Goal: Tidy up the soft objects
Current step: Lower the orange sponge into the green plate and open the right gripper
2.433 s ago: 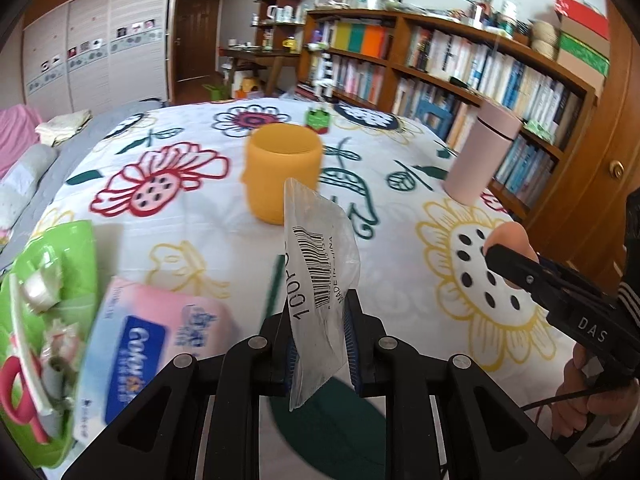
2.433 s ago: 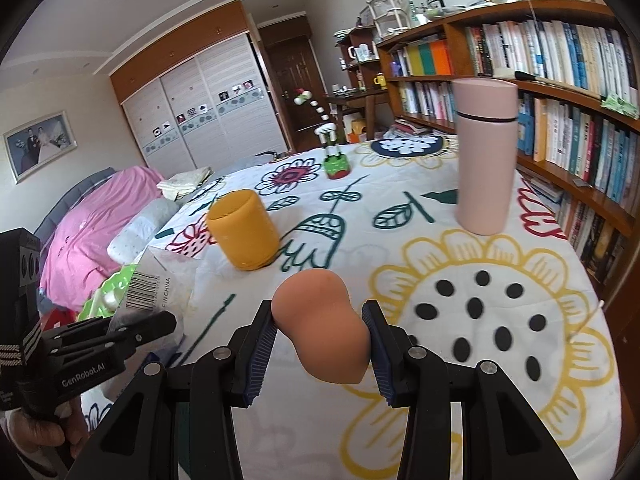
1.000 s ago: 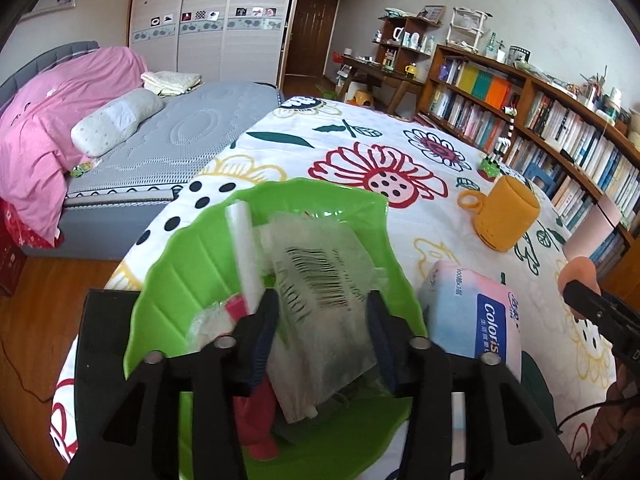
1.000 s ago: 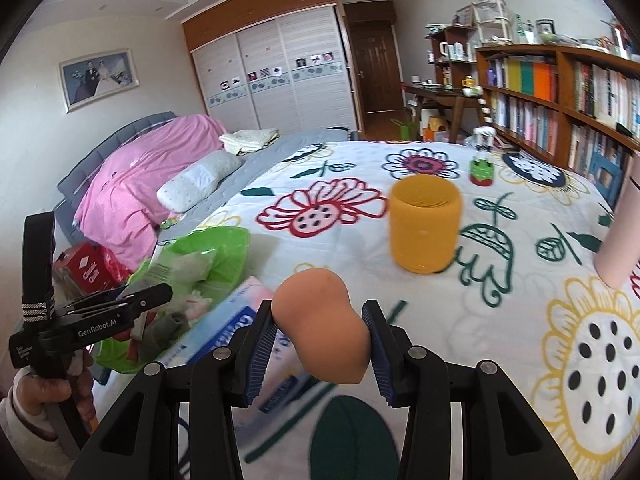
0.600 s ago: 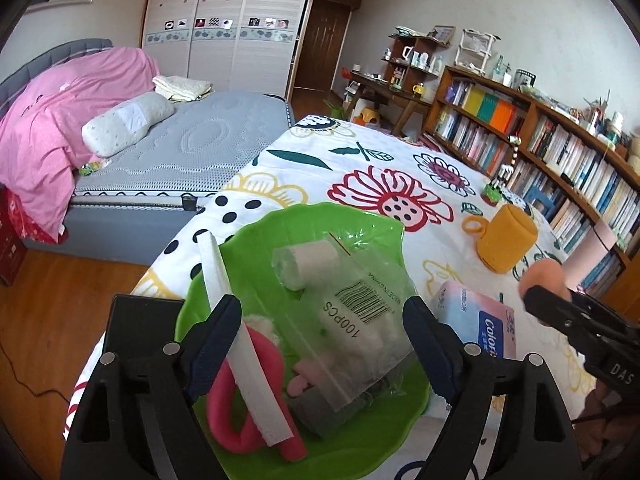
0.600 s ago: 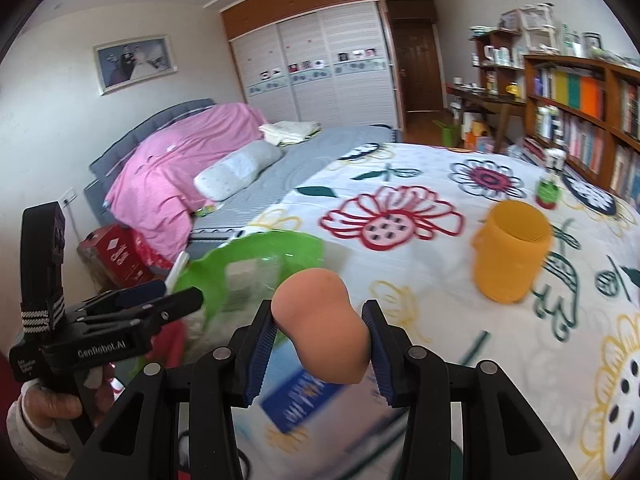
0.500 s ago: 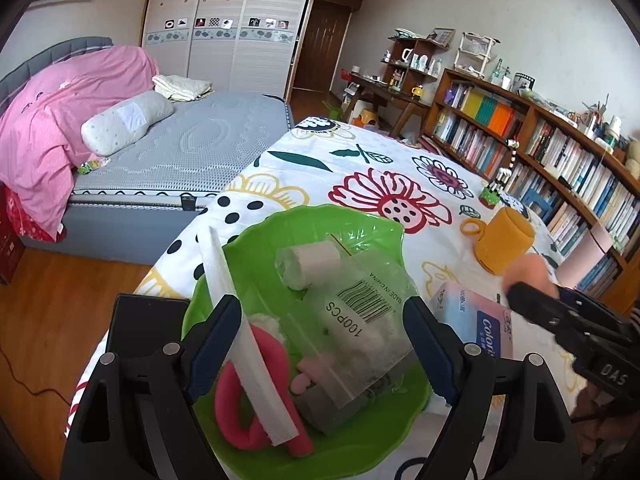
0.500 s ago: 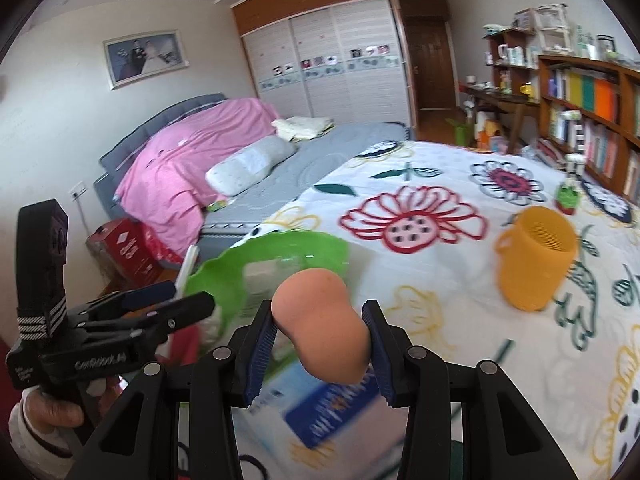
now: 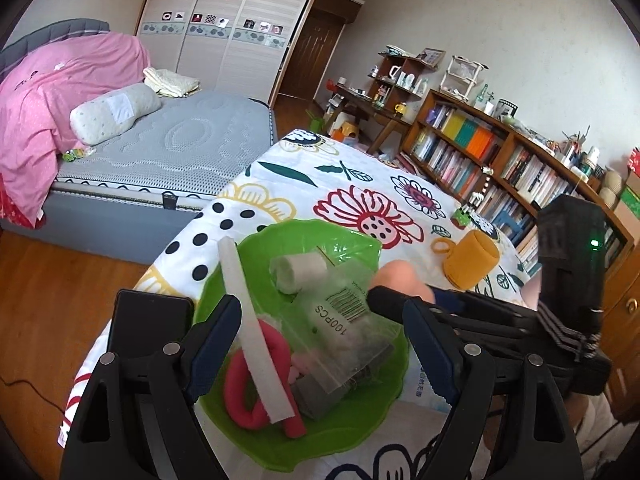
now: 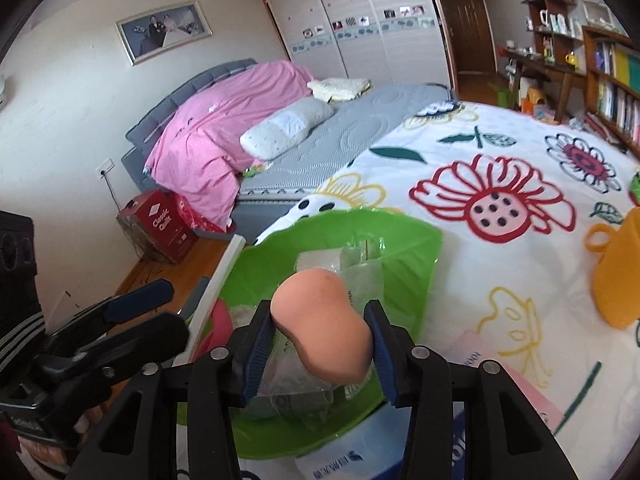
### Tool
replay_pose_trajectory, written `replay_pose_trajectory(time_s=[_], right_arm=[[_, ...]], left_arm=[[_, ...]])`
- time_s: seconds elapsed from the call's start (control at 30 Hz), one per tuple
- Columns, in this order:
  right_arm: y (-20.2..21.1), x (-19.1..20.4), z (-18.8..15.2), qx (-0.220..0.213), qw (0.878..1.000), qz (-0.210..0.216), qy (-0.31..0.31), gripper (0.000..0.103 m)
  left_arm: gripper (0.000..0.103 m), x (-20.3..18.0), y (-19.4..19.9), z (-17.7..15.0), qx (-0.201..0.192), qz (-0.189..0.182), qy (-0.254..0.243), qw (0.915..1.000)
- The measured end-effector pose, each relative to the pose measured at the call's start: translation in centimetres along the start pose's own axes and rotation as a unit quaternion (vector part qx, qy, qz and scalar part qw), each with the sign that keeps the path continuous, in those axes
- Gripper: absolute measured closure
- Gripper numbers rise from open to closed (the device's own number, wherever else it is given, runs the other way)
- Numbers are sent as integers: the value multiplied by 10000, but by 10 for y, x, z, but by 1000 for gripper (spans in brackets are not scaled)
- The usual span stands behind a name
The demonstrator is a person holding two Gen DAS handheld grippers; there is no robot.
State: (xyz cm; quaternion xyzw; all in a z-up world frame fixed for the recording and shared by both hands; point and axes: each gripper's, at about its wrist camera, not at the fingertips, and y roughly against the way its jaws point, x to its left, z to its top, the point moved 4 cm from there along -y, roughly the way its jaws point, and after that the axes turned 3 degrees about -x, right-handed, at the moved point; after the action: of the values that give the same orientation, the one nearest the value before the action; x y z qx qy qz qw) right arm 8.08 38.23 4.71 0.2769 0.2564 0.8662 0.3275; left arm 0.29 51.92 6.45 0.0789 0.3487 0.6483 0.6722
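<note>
The right gripper [image 10: 323,338] pinches the sponge [image 10: 324,330] at its waist over the green bowl [image 10: 408,248], long axis running from 5 o'clock up to 11 o'clock. The left gripper [image 9: 320,344] is spread wide and empty above the bowl, where a bag [image 9: 344,332] lies at its centre.

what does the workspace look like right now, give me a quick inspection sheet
surface: floral tablecloth, mostly bare beyond the bowl.
job's things: green bowl holds a plastic bag, white roll, white foam strip and red loop; peach sponge held over the bowl.
clutter: yellow cup, tissue pack beside the bowl.
grippers: left tool open, empty; right tool shut on the sponge.
cables: one thin cable on the floor.
surroundings: bed, bookshelf, wardrobe.
</note>
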Motion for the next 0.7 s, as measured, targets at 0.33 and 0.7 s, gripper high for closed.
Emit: replay_pose_trajectory(time_s=[0.33, 0.7], right_arm=[[0, -9, -1, -13, 9998, -7, -214, 53], [32, -37, -1, -465, 9967, -263, -603, 53]], left_arm=[[19, 21, -18, -6, 246, -119, 348, 9990], [19, 5, -43, -14, 558, -598, 509, 9953]])
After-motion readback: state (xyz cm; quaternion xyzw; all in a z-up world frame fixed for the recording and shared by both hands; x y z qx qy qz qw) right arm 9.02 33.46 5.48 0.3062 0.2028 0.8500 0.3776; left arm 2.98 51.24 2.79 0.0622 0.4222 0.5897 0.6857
